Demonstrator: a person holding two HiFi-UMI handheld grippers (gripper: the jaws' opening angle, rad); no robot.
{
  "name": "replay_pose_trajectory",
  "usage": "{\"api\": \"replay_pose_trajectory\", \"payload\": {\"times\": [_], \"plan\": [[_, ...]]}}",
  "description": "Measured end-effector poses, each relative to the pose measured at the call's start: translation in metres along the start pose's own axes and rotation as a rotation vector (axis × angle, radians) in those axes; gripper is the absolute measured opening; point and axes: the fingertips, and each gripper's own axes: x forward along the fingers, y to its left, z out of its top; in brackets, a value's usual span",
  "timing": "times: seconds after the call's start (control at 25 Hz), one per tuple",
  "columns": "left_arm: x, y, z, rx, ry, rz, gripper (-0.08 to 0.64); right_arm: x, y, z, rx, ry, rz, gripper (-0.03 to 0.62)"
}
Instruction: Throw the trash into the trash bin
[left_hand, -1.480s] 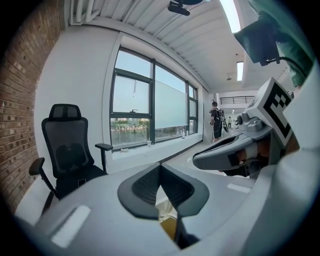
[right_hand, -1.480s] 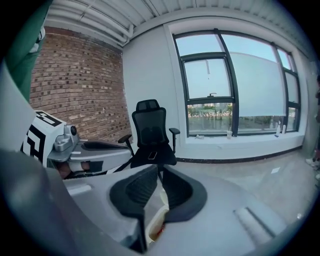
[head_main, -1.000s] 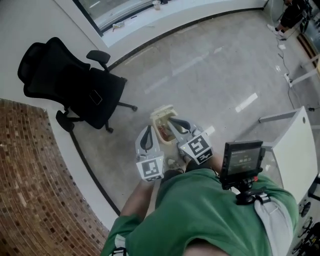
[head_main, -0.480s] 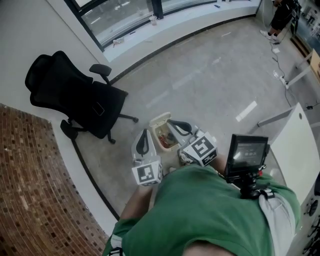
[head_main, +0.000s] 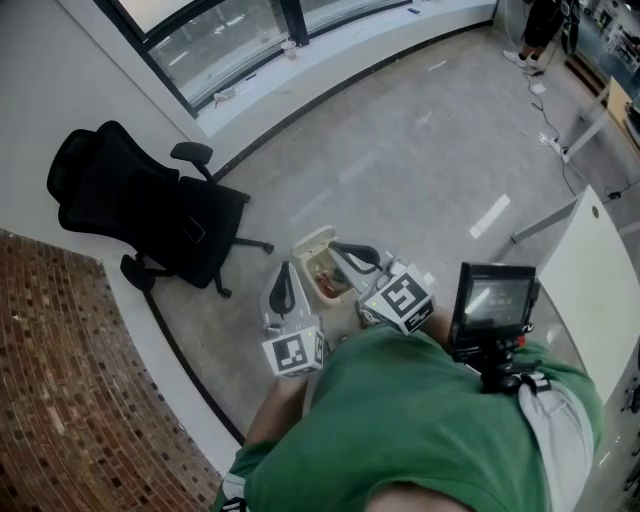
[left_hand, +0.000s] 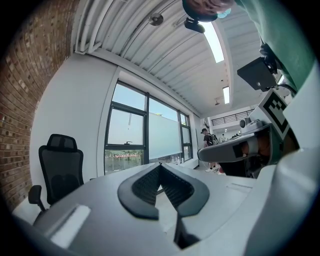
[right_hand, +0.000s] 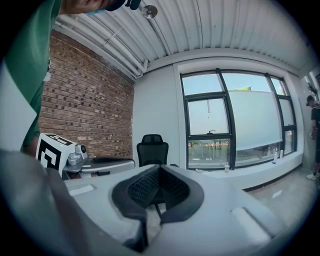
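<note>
A small cream trash bin (head_main: 309, 241) stands open on the grey floor, with reddish trash inside it. Both grippers hover over it and point about level. My left gripper (head_main: 284, 272) is just left of the bin, and my right gripper (head_main: 342, 247) is over its right rim. In the left gripper view the left gripper (left_hand: 161, 167) has its dark pads together with nothing between them. The right gripper view shows my right gripper (right_hand: 159, 170) shut and empty too, and neither gripper view shows the bin.
A black office chair (head_main: 150, 210) stands left of the bin against a white wall. A brick wall (head_main: 70, 380) fills the lower left. A white desk (head_main: 590, 290) is at the right, and a person (head_main: 540, 25) stands far off by the windows.
Both grippers have come up a little above the bin. The bin has stayed in place on the floor.
</note>
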Motion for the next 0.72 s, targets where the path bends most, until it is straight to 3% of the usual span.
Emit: {"api": "replay_pose_trajectory", "payload": {"times": [0.72], "plan": [[-0.021,0.008,0.007,0.006,-0.015,-0.023,0.005,-0.003,0.027,0.004,-0.014,-0.008,-0.015,0.003]]}}
